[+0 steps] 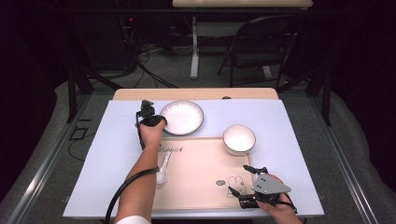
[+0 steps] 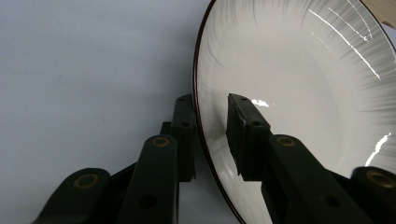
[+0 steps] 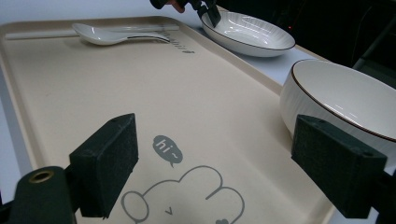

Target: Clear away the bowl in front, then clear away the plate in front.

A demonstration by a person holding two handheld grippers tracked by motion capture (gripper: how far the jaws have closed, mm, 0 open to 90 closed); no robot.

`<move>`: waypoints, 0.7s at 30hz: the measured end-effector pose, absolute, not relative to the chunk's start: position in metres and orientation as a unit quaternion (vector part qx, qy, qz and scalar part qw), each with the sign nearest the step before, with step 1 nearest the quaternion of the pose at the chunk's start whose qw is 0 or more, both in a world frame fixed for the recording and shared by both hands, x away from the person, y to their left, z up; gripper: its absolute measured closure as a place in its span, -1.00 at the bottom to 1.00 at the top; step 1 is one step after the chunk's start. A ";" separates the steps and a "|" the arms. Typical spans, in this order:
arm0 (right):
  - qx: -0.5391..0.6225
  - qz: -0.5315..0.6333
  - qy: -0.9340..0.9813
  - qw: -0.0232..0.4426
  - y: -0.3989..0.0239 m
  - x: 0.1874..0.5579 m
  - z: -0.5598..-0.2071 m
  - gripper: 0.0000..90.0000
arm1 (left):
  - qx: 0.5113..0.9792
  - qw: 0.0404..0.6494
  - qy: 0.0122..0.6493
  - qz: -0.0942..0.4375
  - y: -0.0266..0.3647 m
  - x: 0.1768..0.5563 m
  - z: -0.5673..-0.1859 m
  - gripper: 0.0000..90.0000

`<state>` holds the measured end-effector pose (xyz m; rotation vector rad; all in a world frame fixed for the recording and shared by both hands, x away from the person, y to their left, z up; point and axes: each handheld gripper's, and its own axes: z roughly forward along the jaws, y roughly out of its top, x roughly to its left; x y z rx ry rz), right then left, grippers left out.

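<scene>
The left forearm reaches forward across the tabletop, its left tongs (image 1: pixel 150 116) pointing away from the person, jaws narrowed with a small gap between them. The right hand (image 1: pixel 279 210) rests near the person's edge, its right tongs (image 1: pixel 241 179) pointing leftward with jaws spread wide.
</scene>
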<state>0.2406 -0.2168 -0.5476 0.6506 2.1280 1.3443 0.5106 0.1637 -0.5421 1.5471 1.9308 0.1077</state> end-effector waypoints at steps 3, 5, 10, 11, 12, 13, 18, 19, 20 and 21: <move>0.241 0.498 0.789 0.268 -0.217 0.241 -0.548 -0.69 | 0.587 0.329 0.738 0.038 0.164 0.510 -0.539 0.71; 0.241 0.498 0.789 0.268 -0.217 0.241 -0.547 -0.69 | 0.587 0.333 0.737 0.038 0.165 0.510 -0.536 0.73; 0.241 0.497 0.789 0.268 -0.217 0.241 -0.547 -0.69 | 0.590 0.336 0.733 0.040 0.165 0.508 -0.529 0.78; 0.242 0.498 0.789 0.267 -0.217 0.241 -0.547 -0.69 | 0.589 0.338 0.733 0.040 0.165 0.508 -0.528 0.79; 0.242 0.498 0.789 0.267 -0.217 0.241 -0.547 -0.69 | 0.589 0.340 0.732 0.040 0.165 0.508 -0.526 0.80; 0.242 0.498 0.789 0.267 -0.217 0.241 -0.547 -0.69 | 0.588 0.343 0.732 0.040 0.165 0.507 -0.524 0.81; 0.240 0.498 0.789 0.268 -0.217 0.241 -0.547 -0.69 | 0.593 0.343 0.728 0.044 0.162 0.507 -0.518 0.85; 0.240 0.497 0.789 0.268 -0.217 0.241 -0.547 -0.69 | 0.594 0.341 0.728 0.044 0.162 0.507 -0.517 0.85; 0.240 0.497 0.790 0.268 -0.217 0.240 -0.547 -0.69 | 0.595 0.340 0.727 0.044 0.162 0.507 -0.516 0.85; 0.241 0.497 0.789 0.268 -0.217 0.240 -0.547 -0.69 | 0.596 0.340 0.726 0.045 0.161 0.507 -0.515 0.86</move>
